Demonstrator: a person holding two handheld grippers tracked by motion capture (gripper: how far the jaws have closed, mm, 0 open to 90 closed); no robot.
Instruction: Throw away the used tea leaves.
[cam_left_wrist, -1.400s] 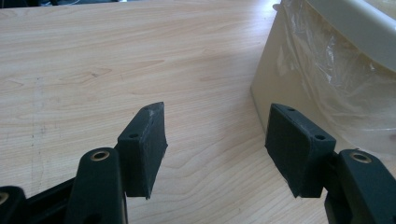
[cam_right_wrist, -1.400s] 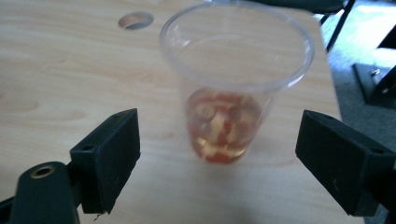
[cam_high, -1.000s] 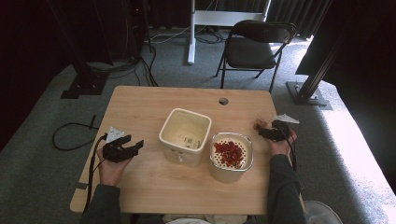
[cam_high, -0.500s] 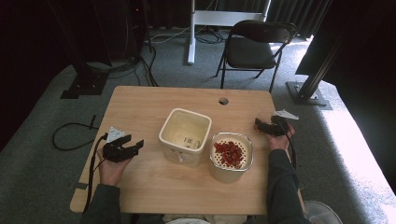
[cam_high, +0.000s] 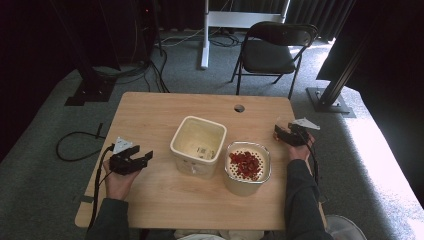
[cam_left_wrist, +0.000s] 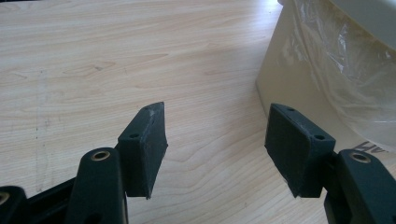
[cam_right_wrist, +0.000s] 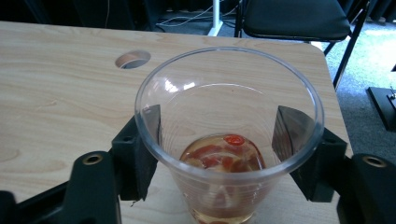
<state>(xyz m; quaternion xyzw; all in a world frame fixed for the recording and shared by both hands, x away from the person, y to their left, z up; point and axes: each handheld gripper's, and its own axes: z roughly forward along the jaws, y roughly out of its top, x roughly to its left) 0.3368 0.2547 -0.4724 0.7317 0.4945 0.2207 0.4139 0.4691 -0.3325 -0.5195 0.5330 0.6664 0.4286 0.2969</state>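
The right gripper (cam_right_wrist: 217, 154) has just been closing its jaws, and they now clasp a clear plastic cup (cam_right_wrist: 228, 135) standing upright near the right edge of the wooden table (cam_high: 150, 120); its pads press the cup's wall on both sides. Pale liquid with red fruit pieces (cam_right_wrist: 223, 156) sits in the cup's bottom. The left gripper (cam_left_wrist: 217, 149) hovers near the left edge with its jaws spread and nothing between them, just beside a cream square tub (cam_high: 198, 145) at the table's middle. A cream strainer bowl (cam_high: 248, 172) of red pieces touches that tub's right side.
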